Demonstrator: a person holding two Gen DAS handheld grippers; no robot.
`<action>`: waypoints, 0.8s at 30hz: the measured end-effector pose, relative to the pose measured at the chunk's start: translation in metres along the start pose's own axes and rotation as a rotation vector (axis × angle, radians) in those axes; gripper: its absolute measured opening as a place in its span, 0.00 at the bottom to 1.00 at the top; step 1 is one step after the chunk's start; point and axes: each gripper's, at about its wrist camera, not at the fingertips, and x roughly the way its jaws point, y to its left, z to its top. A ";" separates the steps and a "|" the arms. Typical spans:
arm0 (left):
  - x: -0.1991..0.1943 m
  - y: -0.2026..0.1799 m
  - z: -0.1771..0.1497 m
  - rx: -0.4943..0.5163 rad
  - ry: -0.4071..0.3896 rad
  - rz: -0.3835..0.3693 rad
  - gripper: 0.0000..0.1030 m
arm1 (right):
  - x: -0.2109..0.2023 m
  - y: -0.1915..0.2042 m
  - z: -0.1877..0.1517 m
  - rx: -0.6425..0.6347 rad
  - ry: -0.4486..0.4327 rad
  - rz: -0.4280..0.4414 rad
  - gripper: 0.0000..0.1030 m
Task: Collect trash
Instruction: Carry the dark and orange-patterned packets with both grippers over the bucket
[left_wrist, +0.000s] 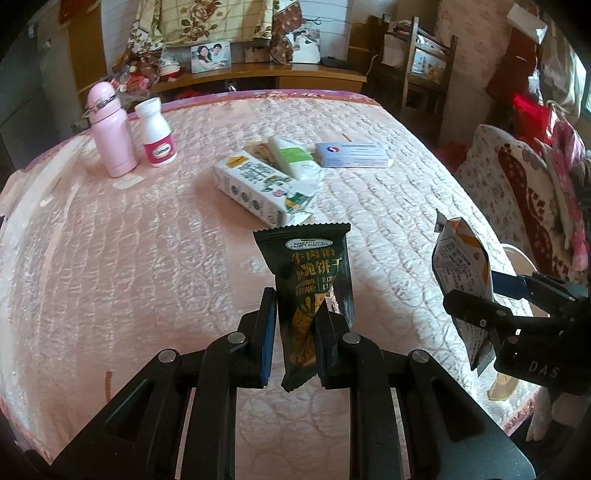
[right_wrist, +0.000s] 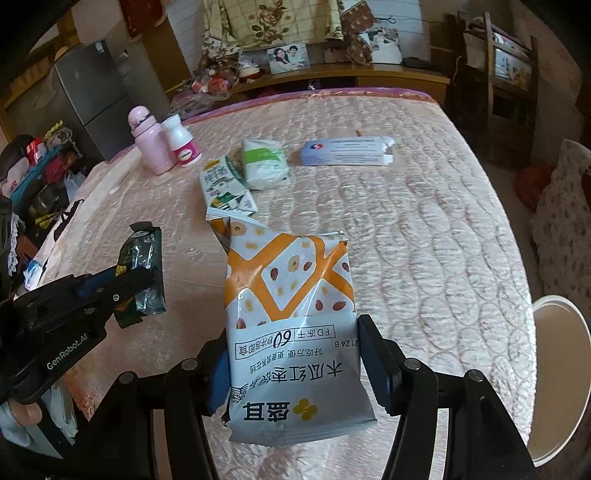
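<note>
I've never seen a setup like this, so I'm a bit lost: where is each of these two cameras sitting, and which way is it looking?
Left wrist: sits on the left tool, looking down along its fingers over the pink bed; the tool pinches a dark biscuit wrapper.
Right wrist: sits on the right tool, same direction; it grips an orange-and-white snack bag. A white bin stands at the bed's right edge.
Shared: each shows the other tool, plus the pink bottle and blue-white box.
</note>
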 end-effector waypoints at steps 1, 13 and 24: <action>0.000 -0.003 0.001 0.005 0.001 -0.004 0.15 | -0.002 -0.004 -0.001 0.005 0.000 -0.006 0.57; 0.010 -0.070 0.009 0.098 0.006 -0.080 0.15 | -0.028 -0.061 -0.016 0.099 -0.017 -0.073 0.58; 0.020 -0.152 0.017 0.207 0.013 -0.161 0.15 | -0.068 -0.134 -0.039 0.215 -0.038 -0.159 0.58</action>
